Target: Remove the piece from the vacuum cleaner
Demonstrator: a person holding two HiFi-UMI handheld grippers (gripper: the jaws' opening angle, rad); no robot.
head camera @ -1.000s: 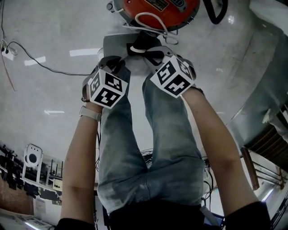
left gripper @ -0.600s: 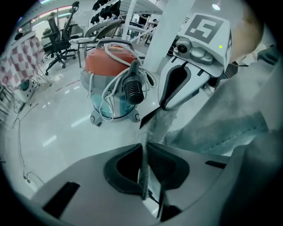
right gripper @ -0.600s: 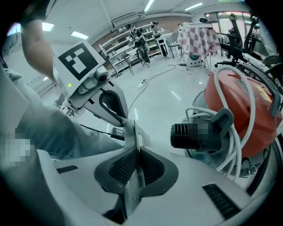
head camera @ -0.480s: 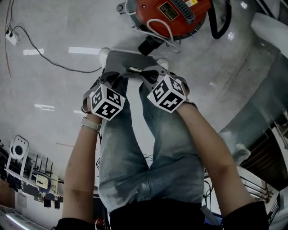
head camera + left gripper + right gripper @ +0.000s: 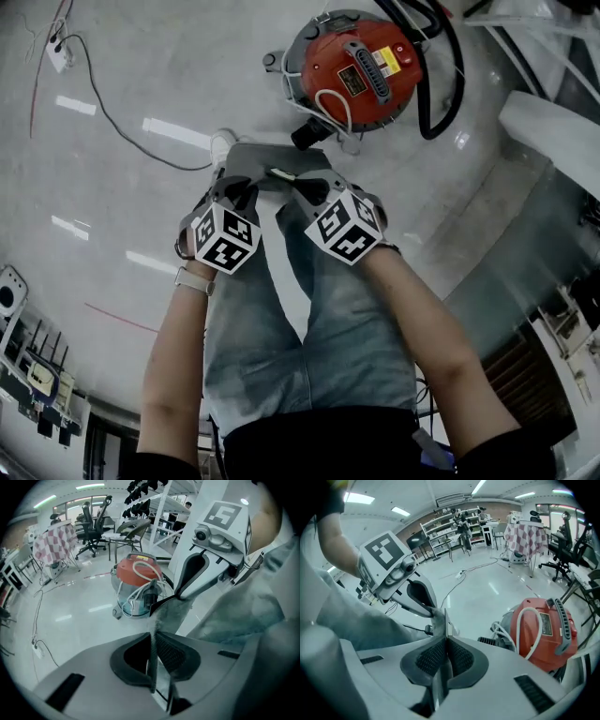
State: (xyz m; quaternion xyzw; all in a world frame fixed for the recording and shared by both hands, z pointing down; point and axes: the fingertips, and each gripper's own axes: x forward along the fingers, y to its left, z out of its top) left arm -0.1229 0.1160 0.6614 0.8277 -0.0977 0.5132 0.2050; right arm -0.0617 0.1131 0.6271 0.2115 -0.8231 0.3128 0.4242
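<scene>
Item: grey piece [image 5: 270,157], centre frame, pinched by my left tongs [image 5: 154,649] and right tongs [image 5: 444,654], one at each end. Change: now lifted clear of the red vacuum cleaner [image 5: 361,67] at upper right. Removal looks nearly done.

Flat grey piece [image 5: 264,159] near red vacuum cleaner [image 5: 361,67]

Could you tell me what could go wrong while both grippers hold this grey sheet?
1. The left gripper and right gripper each pinch only a thin edge of the flat grey sheet; it might slip from one and drop.
2. The sheet looks close to the round red vacuum cleaner and its white cord loop, so it could snag there.
</scene>
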